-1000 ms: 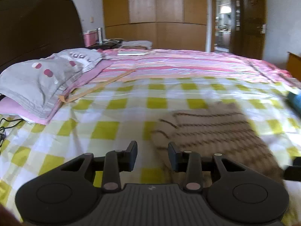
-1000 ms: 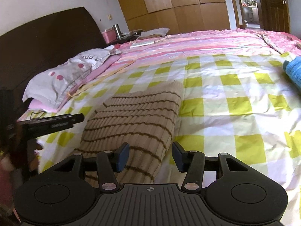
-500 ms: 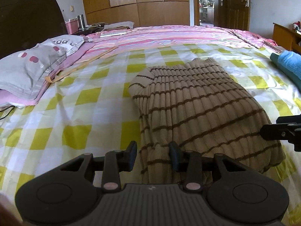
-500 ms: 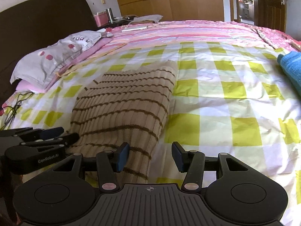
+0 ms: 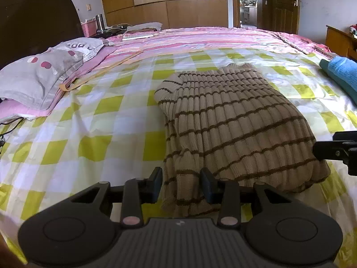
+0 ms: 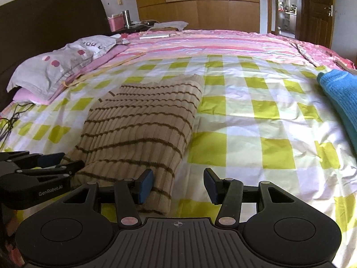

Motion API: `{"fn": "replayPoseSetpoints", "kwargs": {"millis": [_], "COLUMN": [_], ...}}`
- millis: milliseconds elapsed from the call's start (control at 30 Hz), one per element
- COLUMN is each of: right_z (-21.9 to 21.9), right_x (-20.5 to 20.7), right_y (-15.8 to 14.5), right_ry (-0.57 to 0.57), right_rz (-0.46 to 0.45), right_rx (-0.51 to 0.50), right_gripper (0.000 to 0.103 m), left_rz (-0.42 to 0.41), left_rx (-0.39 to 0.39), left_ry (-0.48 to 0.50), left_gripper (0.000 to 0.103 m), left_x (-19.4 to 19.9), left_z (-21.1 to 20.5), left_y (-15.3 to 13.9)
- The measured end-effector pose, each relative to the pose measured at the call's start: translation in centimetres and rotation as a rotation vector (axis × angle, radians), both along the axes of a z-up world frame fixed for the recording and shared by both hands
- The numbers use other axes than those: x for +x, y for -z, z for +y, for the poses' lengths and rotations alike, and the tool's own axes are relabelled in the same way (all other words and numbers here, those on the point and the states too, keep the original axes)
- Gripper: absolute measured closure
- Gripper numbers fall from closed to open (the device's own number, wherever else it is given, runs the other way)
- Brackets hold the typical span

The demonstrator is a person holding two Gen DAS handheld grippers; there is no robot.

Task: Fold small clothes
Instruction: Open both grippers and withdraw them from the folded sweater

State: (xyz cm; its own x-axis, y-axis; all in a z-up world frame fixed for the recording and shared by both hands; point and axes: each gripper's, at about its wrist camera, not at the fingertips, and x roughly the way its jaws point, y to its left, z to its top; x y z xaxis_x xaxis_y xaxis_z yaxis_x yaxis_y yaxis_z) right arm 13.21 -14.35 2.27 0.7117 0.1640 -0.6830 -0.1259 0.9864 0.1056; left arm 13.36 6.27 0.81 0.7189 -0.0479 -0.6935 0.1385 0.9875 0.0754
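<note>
A beige ribbed sweater [image 5: 234,120] with thin brown stripes lies folded flat on the yellow-checked sheet [image 5: 93,147]. My left gripper [image 5: 181,182] is low at its near left corner, open, with the hem fabric between the fingers and no pad pressing it. My right gripper [image 6: 178,183] is open at the near right corner of the sweater [image 6: 138,129]; its left finger [image 6: 146,184] lies over the edge and bare sheet shows between the fingers. Each gripper shows in the other's view: the right gripper [image 5: 325,143] and the left gripper [image 6: 64,163].
A blue knitted garment [image 6: 339,91] lies at the bed's right side. A grey pillow [image 5: 44,76] on a pink one sits at the left by the dark headboard [image 6: 51,20]. A pink striped quilt [image 5: 200,42] covers the far half. Cables [image 6: 9,122] trail at the left edge.
Both grippers have come down and in toward the sweater's near edge. The left view swung from blurred to squarely over the near left corner. The sweater lies as before.
</note>
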Motion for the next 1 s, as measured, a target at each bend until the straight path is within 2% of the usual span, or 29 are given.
{"fn": "replayPoseSetpoints", "kwargs": {"millis": [1000], "right_z": [0.6], "right_x": [-1.6], "right_y": [-0.5], "right_ry": [0.001], "right_rz": [-0.013], "right_rx": [-0.078], "right_gripper": [0.054], "left_rz": [0.006], "left_rx": [0.021], "left_ry": [0.005], "left_gripper": [0.059], "left_x": [-1.7], "left_z": [-0.1], "left_y": [-0.7]}}
